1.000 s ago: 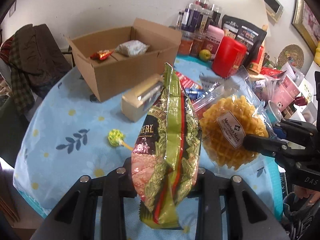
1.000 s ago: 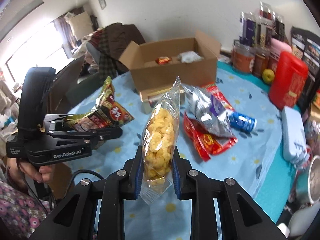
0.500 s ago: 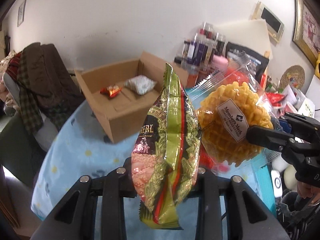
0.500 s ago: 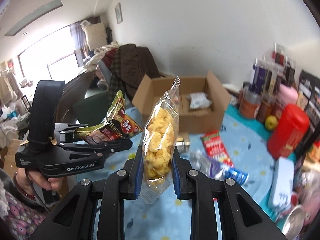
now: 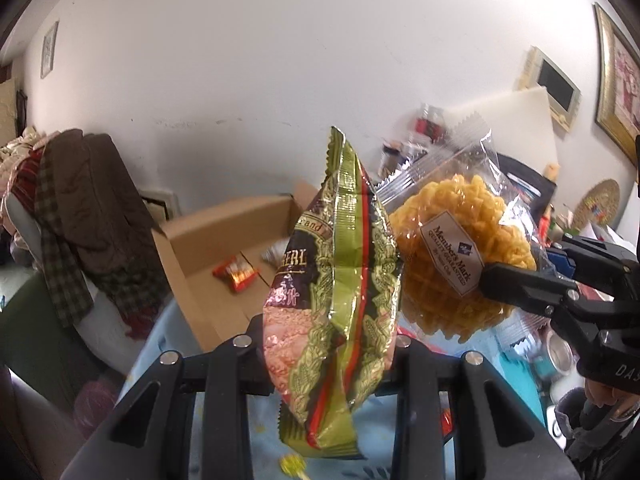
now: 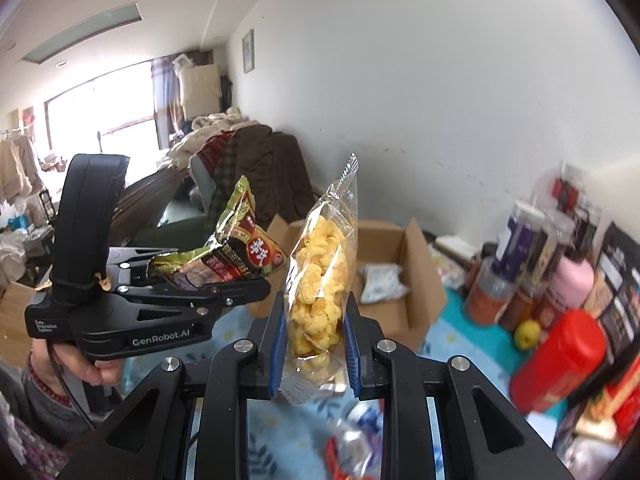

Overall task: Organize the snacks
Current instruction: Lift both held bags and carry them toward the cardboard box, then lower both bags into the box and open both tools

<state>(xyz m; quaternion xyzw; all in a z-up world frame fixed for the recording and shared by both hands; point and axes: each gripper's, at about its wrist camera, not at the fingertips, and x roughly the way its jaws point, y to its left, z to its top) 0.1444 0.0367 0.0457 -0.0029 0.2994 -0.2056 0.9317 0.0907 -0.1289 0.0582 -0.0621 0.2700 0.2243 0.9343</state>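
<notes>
With my left gripper (image 5: 330, 344) pinching the green bag (image 5: 336, 304) and my right gripper (image 6: 314, 344) pinching the waffle bag (image 6: 320, 284), both above the surface, I should lower them slowly into the box (image 5: 224, 264) at 11 o'clock.

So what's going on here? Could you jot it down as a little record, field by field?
left gripper: shut on green snack bag, held in the air
right gripper: shut on clear waffle-snack bag, held in the air
cardboard box: open, behind both bags
inside box: red candy wrapper; white packet
table: blue flowered cloth
beside box: jars, red container, a yellow-green fruit
progress: both bags not yet in the box
</notes>
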